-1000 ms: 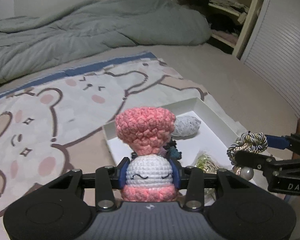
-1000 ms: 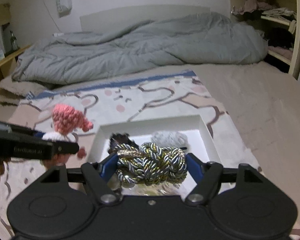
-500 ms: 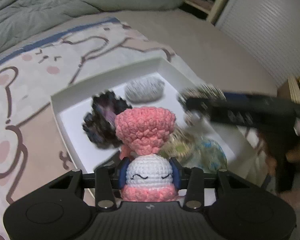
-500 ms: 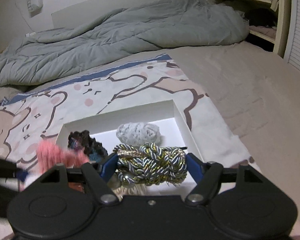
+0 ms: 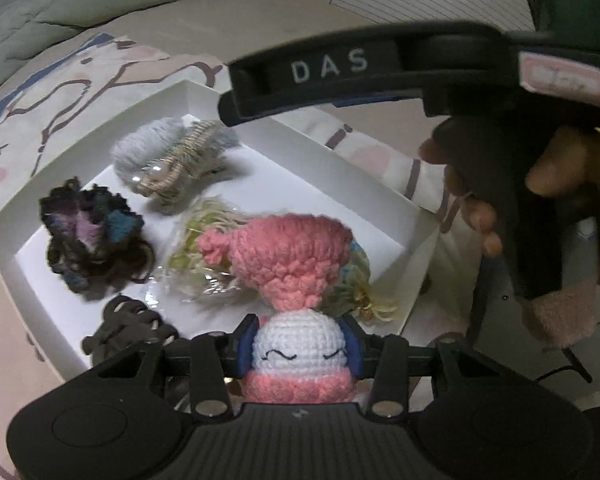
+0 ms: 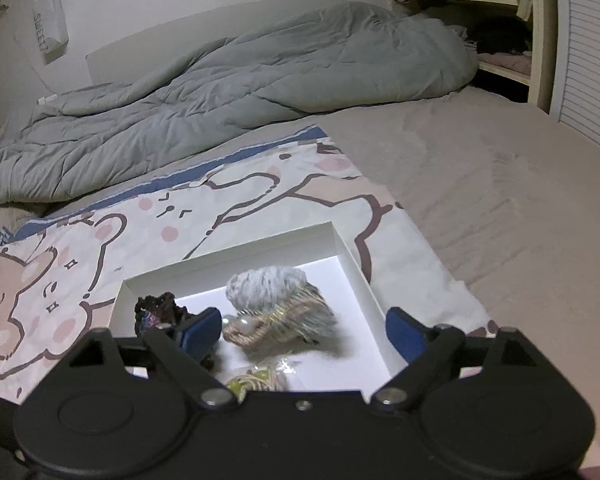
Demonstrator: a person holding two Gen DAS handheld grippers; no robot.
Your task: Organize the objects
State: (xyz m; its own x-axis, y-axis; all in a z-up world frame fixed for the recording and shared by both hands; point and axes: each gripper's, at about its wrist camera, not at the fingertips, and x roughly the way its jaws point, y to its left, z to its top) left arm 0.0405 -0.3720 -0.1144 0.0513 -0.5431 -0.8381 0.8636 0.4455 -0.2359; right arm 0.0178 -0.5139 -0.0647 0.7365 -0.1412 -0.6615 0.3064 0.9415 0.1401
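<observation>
A pink and white crochet doll [image 5: 296,268] sits between the blue pads of my left gripper [image 5: 300,344], above the near side of the white box [image 5: 188,88]. The jaws are opening, but the pads still touch the doll's white head. My right gripper [image 6: 304,332] is opening wide with nothing between its pads. Below it, a gold and grey rope knot [image 6: 284,320] lies blurred in the box, against a grey yarn ball [image 6: 264,284]. One finger of the right gripper [image 5: 328,68] crosses over the box's far corner, held by a person's hand [image 5: 540,184].
The box also holds a dark crochet scrunchie [image 5: 88,236], a dark cord bundle [image 5: 128,328] and clear packets of trinkets [image 5: 196,256]. It rests on a bear-print blanket [image 6: 80,264] on a bed. A grey duvet [image 6: 220,92] lies behind, with shelves [image 6: 496,20] at the right.
The right gripper has opened and let go of the rope knot, which now lies in the box by the yarn ball. The left gripper has tilted down over the box with the doll.
</observation>
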